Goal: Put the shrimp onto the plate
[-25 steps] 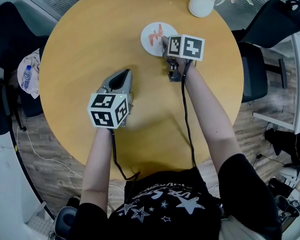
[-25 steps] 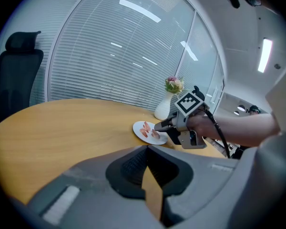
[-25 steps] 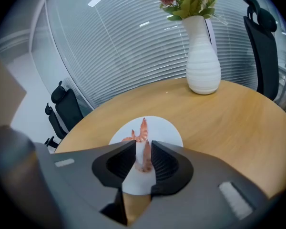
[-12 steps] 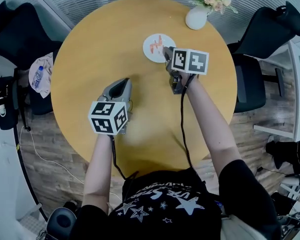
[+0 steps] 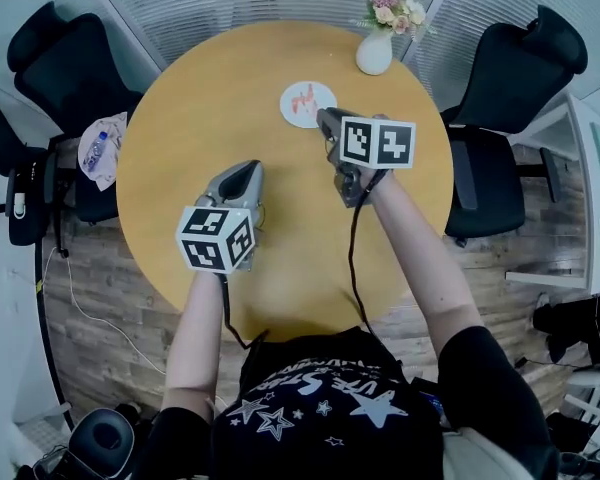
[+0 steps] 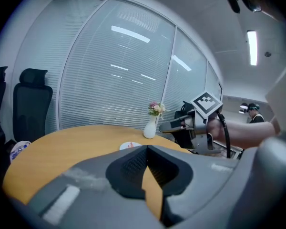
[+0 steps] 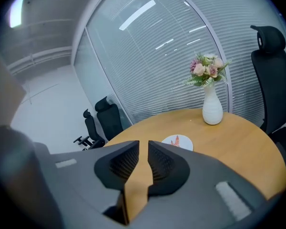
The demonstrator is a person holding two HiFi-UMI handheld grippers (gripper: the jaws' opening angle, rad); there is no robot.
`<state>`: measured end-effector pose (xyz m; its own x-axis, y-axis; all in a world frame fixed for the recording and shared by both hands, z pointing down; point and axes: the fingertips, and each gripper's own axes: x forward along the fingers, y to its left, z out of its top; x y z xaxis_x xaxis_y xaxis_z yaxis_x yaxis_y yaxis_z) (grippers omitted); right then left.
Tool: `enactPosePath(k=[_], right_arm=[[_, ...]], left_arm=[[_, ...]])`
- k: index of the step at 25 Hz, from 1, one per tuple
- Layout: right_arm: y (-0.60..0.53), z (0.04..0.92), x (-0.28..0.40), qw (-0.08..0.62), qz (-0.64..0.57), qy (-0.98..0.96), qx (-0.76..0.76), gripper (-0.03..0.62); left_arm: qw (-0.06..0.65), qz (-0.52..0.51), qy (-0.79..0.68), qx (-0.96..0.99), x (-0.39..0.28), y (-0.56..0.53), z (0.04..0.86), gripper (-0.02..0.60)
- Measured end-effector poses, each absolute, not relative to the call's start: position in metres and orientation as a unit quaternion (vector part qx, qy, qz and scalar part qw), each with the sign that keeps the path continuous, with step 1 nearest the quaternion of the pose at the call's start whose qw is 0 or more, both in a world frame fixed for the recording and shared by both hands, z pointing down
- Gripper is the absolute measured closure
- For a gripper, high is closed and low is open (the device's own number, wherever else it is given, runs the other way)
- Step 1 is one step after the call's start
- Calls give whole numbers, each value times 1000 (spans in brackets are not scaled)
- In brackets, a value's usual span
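An orange shrimp [image 5: 305, 97] lies on the small white plate [image 5: 320, 109] at the far side of the round wooden table [image 5: 200, 118]. My right gripper [image 5: 324, 118] hovers just short of the plate, apart from it. In the right gripper view the plate [image 7: 185, 145] and shrimp [image 7: 177, 140] lie beyond the right gripper [image 7: 143, 148]. Its jaws are closing, a narrow gap remains and nothing is between them. My left gripper [image 5: 249, 166] is held over the table's middle. In its own view the left gripper [image 6: 147, 147] is shut and empty, and the plate [image 6: 133, 147] is far ahead.
A white vase with flowers [image 5: 375, 50] stands at the table's far edge beyond the plate. Black office chairs [image 5: 510, 68] stand at the right and far left [image 5: 65, 68]. A bag with a bottle [image 5: 100, 150] sits on a chair beside the table's left edge.
My right gripper has drawn back from the plate, leaving the shrimp lying on it. The head view has lifted and shows more of the room. The left gripper has hardly moved.
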<state>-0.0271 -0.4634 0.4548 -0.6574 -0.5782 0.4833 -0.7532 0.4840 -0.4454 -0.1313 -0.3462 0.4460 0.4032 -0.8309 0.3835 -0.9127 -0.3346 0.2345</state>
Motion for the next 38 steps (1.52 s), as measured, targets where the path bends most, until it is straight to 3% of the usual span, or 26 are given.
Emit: enactPosePath(k=[9,17,38], right_arm=[[-406,423,5,114,302,-875,360,550],[-370,430,24,108,291,-889,338,594],[-330,445,22,109,286,-899,313,594]], left_arm=[[168,103,-550,811,-87,-291,411,580],[200,99,-566,793,-67,-244,432,580],[219,87,-573,785,-83,-224,445,580]])
